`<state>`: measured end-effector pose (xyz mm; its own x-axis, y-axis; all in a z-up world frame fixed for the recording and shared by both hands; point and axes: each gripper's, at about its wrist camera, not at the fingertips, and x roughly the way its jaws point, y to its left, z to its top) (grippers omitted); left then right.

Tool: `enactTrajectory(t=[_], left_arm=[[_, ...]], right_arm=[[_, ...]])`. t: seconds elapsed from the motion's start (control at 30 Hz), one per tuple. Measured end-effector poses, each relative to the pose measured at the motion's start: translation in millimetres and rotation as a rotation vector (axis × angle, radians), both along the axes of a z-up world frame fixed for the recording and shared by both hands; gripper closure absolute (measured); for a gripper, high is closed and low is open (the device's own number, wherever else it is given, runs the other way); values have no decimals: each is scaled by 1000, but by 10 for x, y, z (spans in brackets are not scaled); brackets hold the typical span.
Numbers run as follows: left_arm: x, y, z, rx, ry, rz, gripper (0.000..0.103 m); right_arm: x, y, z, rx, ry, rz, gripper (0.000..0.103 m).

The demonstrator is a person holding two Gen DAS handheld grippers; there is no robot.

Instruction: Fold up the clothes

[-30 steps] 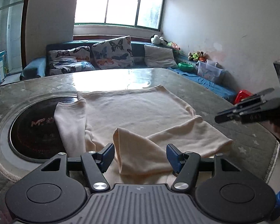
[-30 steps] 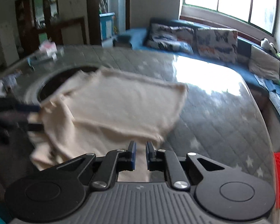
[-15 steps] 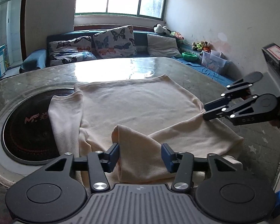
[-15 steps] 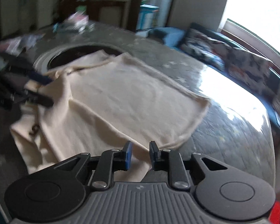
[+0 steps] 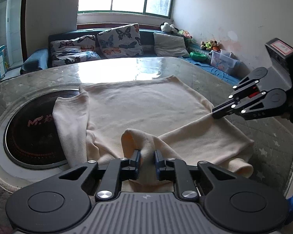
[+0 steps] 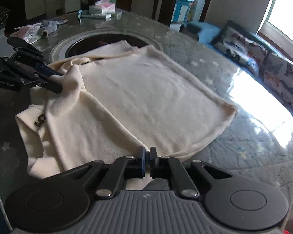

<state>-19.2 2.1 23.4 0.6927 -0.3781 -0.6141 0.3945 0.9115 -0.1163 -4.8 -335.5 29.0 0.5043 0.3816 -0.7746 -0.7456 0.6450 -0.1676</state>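
Left tongs (image 5: 147,157): jaws narrowed to a small gap, pinching a raised ridge of the cream garment (image 5: 138,105) near its collar end. Right tongs (image 6: 147,154): jaws nearly touching, clamped on the diagonal edge of a folded-over sleeve (image 6: 91,124) at the near side. The garment lies mostly flat on the bench (image 6: 244,136), body spread, one sleeve doubled along the far-left side and partly over the dark round hob (image 5: 29,124) set into the bench; a small dark mark shows on the flap by the collar.

As judged, the step in hand is a two-point grip for carrying or tightening a fold. To do it well: keep both pinches shallow but secure, move the tongs together at equal height so the cloth between them stays taut, and lay the edge parallel to the body's side hem without dragging the flat part.
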Motion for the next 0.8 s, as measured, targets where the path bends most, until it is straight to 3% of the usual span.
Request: enactTrajectory(t=[0.27,0.37,0.57,0.8], left_arm=[[69,-15,-89,46,19,25,85],[34,-17,-44,82,-12,40,85],[99,-80,54,26,-28,20,85],[319,-231,-149,49,24,3,84]], right_arm=[[-56,-170,-27,15,-15,-101,100],[-84,-209,-28,30,-31,-127,98],[-150,-130,92,95,-49,-110,97],[-118,9,-152,79,-1,-136,97]])
